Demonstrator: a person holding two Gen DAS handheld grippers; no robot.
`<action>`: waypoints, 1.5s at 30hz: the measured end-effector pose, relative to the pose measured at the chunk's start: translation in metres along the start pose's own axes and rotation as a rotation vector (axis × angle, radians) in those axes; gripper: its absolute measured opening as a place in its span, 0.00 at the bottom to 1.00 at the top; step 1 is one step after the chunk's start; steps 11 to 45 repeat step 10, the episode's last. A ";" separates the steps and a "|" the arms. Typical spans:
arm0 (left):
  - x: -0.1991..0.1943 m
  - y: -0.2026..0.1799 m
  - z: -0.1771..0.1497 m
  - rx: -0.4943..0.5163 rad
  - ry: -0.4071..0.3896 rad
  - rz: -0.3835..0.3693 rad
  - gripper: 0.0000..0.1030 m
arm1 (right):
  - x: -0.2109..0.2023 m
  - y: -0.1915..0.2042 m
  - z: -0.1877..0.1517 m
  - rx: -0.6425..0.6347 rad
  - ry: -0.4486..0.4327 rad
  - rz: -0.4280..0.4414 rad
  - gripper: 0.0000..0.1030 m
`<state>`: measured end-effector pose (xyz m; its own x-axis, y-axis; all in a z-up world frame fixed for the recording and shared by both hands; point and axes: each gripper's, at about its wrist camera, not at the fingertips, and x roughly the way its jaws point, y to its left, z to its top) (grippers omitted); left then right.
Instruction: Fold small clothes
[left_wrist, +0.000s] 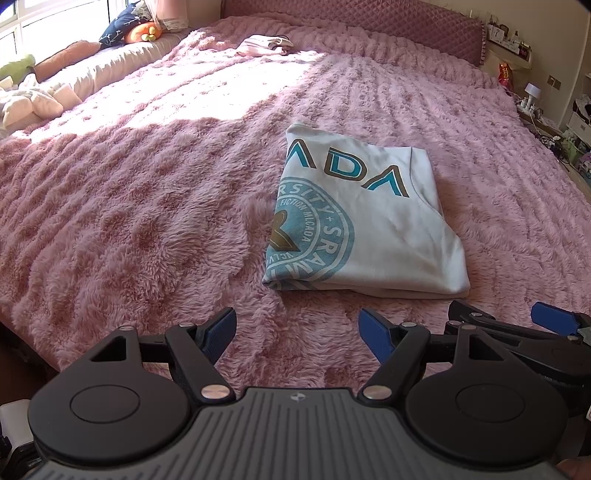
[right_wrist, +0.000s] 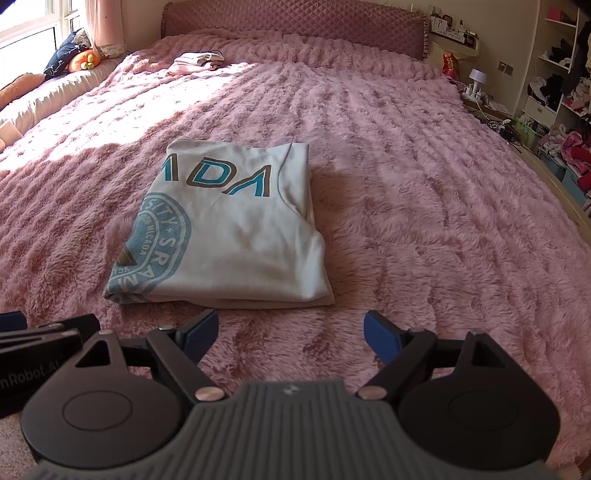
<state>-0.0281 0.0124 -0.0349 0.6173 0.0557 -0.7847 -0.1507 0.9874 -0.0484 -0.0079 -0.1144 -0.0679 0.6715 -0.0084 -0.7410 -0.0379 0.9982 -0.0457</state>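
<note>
Left wrist view, nearest zone: my left gripper (left_wrist: 297, 334) hangs low over the fuzzy pink blanket (left_wrist: 129, 206) with its two blue-padded fingers (left_wrist: 219, 332) spread wide and nothing between them. My right gripper (right_wrist: 290, 334) sits just beside it, fingers likewise released and empty. Both are short of the white T-shirt (left_wrist: 373, 229), not touching it. I judge this stand-off posture deliberate: with the jaws parted and withdrawn, the cloth stays undisturbed.

Middle zone: the T-shirt lies flat on the blanket just beyond both grippers, ahead and right of the left one, ahead and left of the right one. It is a compact rectangle of stacked layers, printed side up, with part of a round teal seal and large teal-and-brown lettering cut off at the folded edge. The near edge shows stacked layers. I judge this garment's fold complete or nearly so.

Far zone: well beyond the T-shirt, near the quilted headboard (right_wrist: 295, 26), rests one small pale pink garment bundle (right_wrist: 197, 61), in sunlight; whether it is folded I cannot tell. Left of the T-shirt, far off by the window, are cushions and soft toys (left_wrist: 142, 31).

Count: two grippers, four fingers, one white T-shirt, one pink bundle, one blanket.
</note>
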 end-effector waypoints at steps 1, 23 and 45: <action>0.000 0.000 0.000 -0.003 0.005 -0.001 0.86 | 0.000 0.000 0.000 -0.001 0.001 -0.001 0.79; 0.000 -0.001 0.002 -0.006 0.016 -0.018 0.85 | 0.001 -0.002 0.001 0.005 0.004 -0.003 0.79; 0.000 -0.001 0.002 -0.006 0.016 -0.018 0.85 | 0.001 -0.002 0.001 0.005 0.004 -0.003 0.79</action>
